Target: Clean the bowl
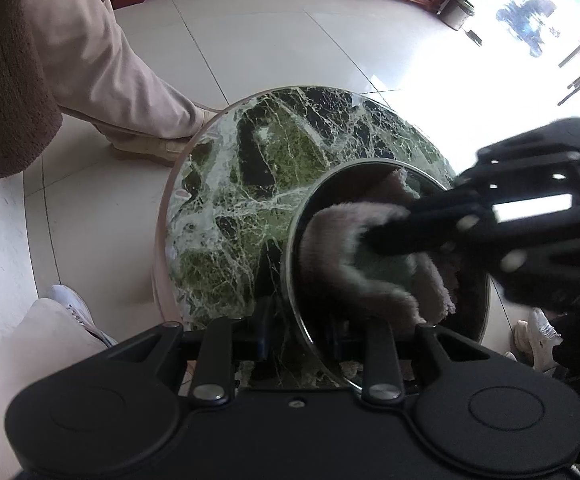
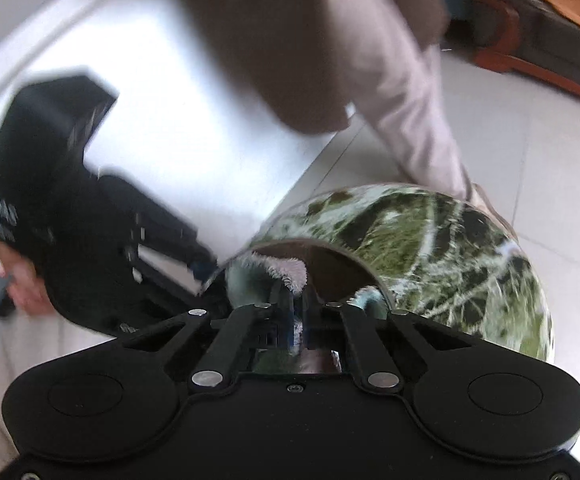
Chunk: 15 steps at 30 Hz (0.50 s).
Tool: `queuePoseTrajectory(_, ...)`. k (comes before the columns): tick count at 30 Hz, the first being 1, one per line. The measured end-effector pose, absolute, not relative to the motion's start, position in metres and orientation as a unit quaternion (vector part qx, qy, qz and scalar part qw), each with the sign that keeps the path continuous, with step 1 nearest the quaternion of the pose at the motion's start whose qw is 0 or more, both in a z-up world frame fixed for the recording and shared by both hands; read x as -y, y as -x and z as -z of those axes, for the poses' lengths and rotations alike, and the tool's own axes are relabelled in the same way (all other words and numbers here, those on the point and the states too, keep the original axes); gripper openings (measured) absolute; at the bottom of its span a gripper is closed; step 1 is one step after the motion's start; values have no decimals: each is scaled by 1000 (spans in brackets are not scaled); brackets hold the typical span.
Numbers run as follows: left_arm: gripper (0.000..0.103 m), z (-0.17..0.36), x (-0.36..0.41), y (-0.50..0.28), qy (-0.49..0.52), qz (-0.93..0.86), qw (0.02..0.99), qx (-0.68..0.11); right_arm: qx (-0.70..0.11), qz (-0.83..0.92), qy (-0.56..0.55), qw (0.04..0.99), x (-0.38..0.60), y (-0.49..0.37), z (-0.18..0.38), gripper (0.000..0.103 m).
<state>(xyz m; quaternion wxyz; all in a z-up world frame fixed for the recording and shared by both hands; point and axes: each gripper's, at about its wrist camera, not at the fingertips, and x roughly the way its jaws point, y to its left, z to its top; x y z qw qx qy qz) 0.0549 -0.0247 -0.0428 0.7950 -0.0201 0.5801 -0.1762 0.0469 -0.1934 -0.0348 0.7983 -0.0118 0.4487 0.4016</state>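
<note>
Your bowl (image 1: 385,268) sits on the round green marble bench (image 1: 250,184), toward the edge nearest your left claw (image 1: 309,344). It is a dark, glossy bowl with a thin shiny rim, standing upright.

Your left claw straddles the near rim of the bowl, one finger outside the wall and the other inside. The pads look clamped on the rim, though the fingertips are partly lost in the dark glass, so take that as likely rather than certain.

Your right claw (image 1: 373,236) reaches into the bowl from the right side of the left wrist view. Its jaws are clenched on a fluffy pinkish-grey cloth (image 1: 353,268), which bunches around the fingertips and spreads down across the inside of the bowl. In the right wrist view the two fingers are drawn close together with a strip of the cloth (image 2: 286,272) pinched between them, and more of its pile shows just beyond, inside the bowl's rim (image 2: 369,272). That view is smeared with motion blur.

Also in the right wrist view, your left claw's body (image 2: 70,216) shows at the left with your hand (image 2: 14,276) gripping it.

Beyond the bench lies a pale tiled floor (image 1: 250,40), with a trouser leg (image 1: 102,64) and a light shoe (image 1: 158,146) standing just beside the bench's far edge.
</note>
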Motion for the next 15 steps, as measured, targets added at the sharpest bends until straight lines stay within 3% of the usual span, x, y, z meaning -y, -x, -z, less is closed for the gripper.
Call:
queuePoseTrajectory(6, 26, 41, 28, -55, 10, 172, 796, -580, -421, -351, -160, 821, 234, -32, 32, 4)
queuePoseTrajectory(15, 26, 41, 33, -55, 9, 160, 795, -585, -332, -302, -232, 863, 295, -20, -21, 4)
